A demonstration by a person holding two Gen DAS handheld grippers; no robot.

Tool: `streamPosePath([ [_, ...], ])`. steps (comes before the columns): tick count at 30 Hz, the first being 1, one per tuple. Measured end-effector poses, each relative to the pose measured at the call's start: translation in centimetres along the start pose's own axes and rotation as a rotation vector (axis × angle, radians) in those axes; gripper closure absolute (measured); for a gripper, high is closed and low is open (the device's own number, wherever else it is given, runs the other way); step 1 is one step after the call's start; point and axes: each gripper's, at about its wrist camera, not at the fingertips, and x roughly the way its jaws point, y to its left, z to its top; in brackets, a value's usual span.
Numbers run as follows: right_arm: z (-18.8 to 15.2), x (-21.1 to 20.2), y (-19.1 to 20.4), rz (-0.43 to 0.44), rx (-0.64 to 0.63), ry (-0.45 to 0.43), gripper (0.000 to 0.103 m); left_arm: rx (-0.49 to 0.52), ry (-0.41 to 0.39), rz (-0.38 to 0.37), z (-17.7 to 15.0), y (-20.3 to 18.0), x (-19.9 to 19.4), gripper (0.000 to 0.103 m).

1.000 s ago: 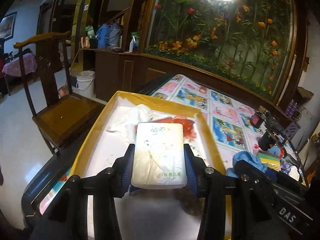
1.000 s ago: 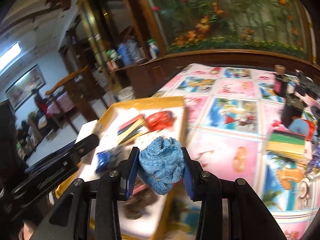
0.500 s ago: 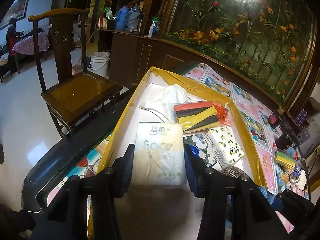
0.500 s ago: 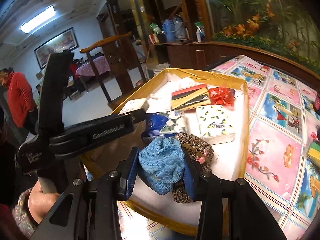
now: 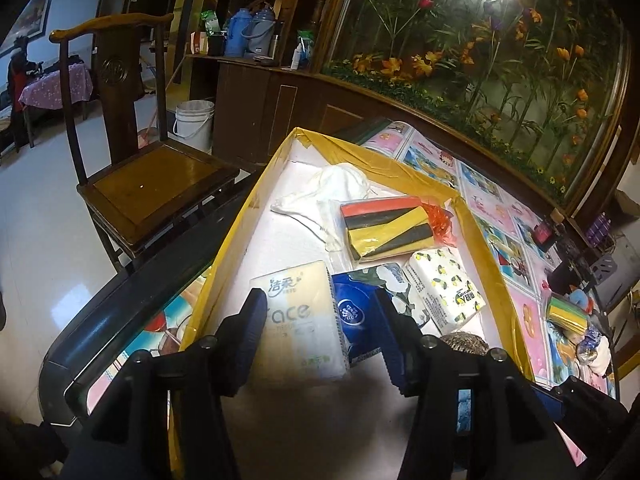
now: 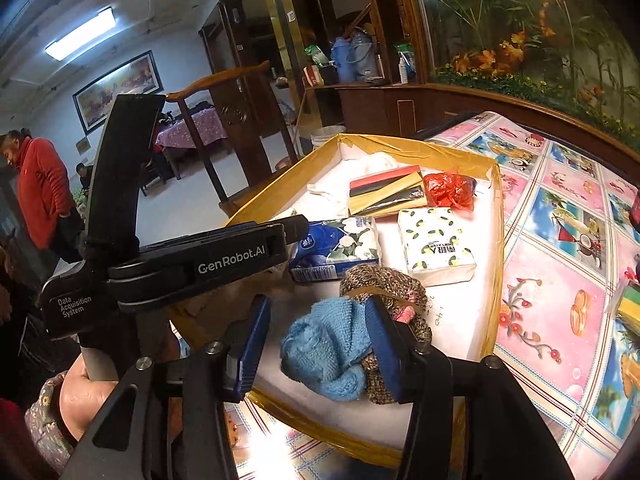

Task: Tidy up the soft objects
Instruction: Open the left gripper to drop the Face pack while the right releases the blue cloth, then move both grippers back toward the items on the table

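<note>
Both tongs hang over the near end of the yellow-edged tray (image 5: 400, 164), my landmark for everything. On my left, the left tongs (image 5: 320, 332) are spread wide: the tissue pack (image 5: 300, 320) lies flat on the tray floor between the fingers, at the tray's near left corner, and I judge it let go. It sits tight beside the blue pack (image 5: 356, 316), which I take as deliberate, lining the packs up in a row. Half a second ago those fingers pressed against the pack's sides; now there are gaps.

Moving right, the right tongs (image 6: 316, 344) are parted too. The blue knit cloth (image 6: 326, 354) rests at the tray's near edge, against the right finger and clear of the left one, beside the brown knit bundle (image 6: 384, 284); grouping the knits together seems the reason. A moment earlier that cloth was pinched between both fingers. Outside the tray's right edge, more things wait on the tablecloth (image 6: 560, 240).
</note>
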Motion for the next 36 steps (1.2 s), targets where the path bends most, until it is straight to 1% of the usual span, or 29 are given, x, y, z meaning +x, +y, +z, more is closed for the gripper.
streamPosePath([
  [5, 0.1, -0.4, -0.5, 0.022, 0.031, -0.017, 0.049, -0.003, -0.003, 0.0, 0.0, 0.1, -0.1, 0.044],
  [10, 0.3, -1.8, -1.4, 0.042, 0.07, -0.078, 0.049, -0.009, -0.03, -0.001, 0.0, 0.2, -0.5, 0.039],
  [12, 0.5, -2.4, -1.9, 0.029, 0.088, -0.098, 0.049, -0.004, -0.042, 0.001, -0.1, 0.0, -0.8, 0.039],
  [16, 0.6, -3.4, -4.4, 0.008, 0.162, -0.11, 0.049, 0.016, -0.057, -0.006, -0.2, -0.4, -1.1, 0.037],
  [18, 0.6, -4.2, -5.8, -0.003, 0.2, -0.122, 0.049, 0.023, -0.063, -0.003, -0.3, -0.5, -1.3, 0.033],
  [21, 0.4, -5.4, -7.7, -0.025, 0.244, -0.141, 0.049, 0.032, -0.076, 0.013, -0.3, -0.8, -1.5, 0.03],
  [27, -0.3, -7.9, -11.8, -0.071, 0.331, -0.166, 0.049, 0.052, -0.072, -0.005, -0.3, -2.1, -2.0, 0.029],
  [30, -0.7, -9.3, -13.8, -0.115, 0.368, -0.187, 0.049, 0.068, -0.092, -0.017, -0.1, -3.1, -2.9, 0.029],
  [33, -1.1, -10.9, -16.6, -0.182, 0.408, -0.207, 0.049, 0.089, -0.108, -0.039, 0.2, -4.6, -3.7, 0.027],
  [36, -1.6, -12.6, -20.4, -0.289, 0.458, -0.219, 0.049, 0.128, -0.113, -0.073, -0.1, -6.7, -4.3, 0.025],
])
